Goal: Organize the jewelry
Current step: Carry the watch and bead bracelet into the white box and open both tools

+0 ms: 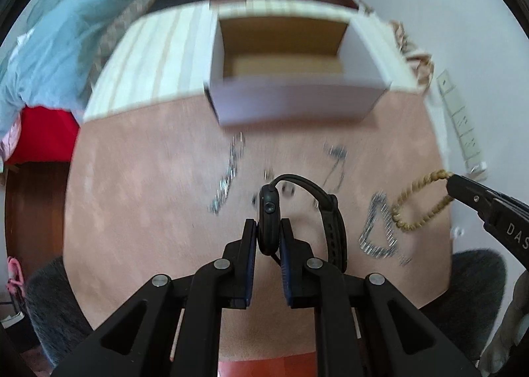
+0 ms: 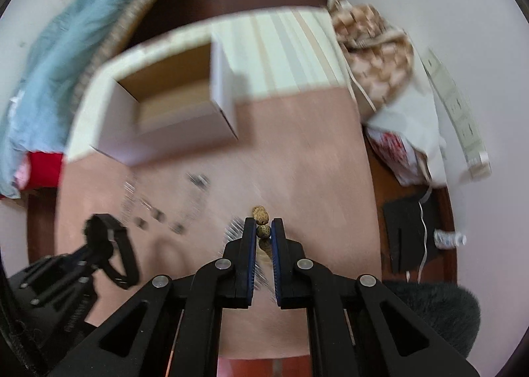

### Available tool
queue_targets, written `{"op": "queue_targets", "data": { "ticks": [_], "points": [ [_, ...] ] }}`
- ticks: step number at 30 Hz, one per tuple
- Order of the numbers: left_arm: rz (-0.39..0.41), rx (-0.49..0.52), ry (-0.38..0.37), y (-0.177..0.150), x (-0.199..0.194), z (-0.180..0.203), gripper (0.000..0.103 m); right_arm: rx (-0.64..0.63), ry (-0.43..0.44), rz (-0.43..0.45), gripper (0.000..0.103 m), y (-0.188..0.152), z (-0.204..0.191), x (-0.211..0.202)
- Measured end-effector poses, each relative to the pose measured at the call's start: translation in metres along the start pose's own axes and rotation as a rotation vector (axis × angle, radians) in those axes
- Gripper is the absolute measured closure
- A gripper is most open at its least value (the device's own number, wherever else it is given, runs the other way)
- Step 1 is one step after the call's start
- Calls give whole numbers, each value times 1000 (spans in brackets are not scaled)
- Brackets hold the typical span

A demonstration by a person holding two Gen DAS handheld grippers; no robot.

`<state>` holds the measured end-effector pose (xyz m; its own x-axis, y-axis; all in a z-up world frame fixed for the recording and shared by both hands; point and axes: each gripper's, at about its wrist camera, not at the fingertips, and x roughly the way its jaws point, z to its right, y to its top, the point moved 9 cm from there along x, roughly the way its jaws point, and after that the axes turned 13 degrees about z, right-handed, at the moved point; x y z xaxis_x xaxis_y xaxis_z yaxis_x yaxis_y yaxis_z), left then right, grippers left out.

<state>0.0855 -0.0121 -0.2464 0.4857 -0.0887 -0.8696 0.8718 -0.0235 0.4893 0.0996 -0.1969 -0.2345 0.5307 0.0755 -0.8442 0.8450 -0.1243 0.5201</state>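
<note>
A watch (image 1: 269, 221) was gripped by the left gripper (image 1: 268, 238), beads (image 2: 263, 223) by the right gripper (image 2: 263, 233); the open box (image 1: 291, 102) lay ahead, nearer the left.

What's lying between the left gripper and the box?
In the left wrist view, between the left gripper, shut on the watch, and the box lie blurred silver chains on the pink mat.

The open box (image 1: 291, 79) sits at the far side of the worktop (image 1: 139, 211), with chains (image 1: 228, 178) scattered nearer.
</note>
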Motion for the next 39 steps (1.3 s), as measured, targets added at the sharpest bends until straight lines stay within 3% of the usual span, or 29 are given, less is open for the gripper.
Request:
{"op": "queue_targets", "data": {
  "ticks": [6, 12, 16, 25, 27, 28, 29, 31, 32, 35, 37, 39],
  "points": [
    [88, 6, -30, 59, -23, -2, 93, -26, 93, 103, 94, 68, -37, -30],
    [113, 5, -46, 108, -16, -4, 93, -67, 126, 160, 94, 123, -70, -31],
    [95, -5, -48, 130, 3, -11, 92, -62, 146, 134, 94, 142, -83, -8],
    [-37, -95, -95, 157, 62, -24, 88, -28, 202, -17, 93, 155, -97, 61],
    [-51, -104, -97, 161, 67, -25, 83, -15, 219, -49, 93, 155, -98, 71],
    [-44, -98, -84, 164, 68, -27, 67, -8, 224, -60, 92, 155, -98, 73],
    [-36, -93, -73, 167, 67, -29, 40, -9, 220, -66, 85, 154, -97, 75],
    [-21, -96, -61, 170, 65, -33, 14, -3, 220, -76, 59, 153, -94, 77],
    [-15, -99, -58, 171, 64, -35, 14, 4, 215, -79, 46, 152, -91, 77],
    [-4, -88, -19, 171, 61, -43, 12, -9, 174, -65, 44, 150, -81, 75],
    [-1, -76, 15, 167, 60, -49, 3, -34, 132, -54, 41, 147, -75, 74],
    [9, -71, 45, 161, 59, -55, 2, -74, 64, -39, 18, 142, -69, 74]
  ]
}}
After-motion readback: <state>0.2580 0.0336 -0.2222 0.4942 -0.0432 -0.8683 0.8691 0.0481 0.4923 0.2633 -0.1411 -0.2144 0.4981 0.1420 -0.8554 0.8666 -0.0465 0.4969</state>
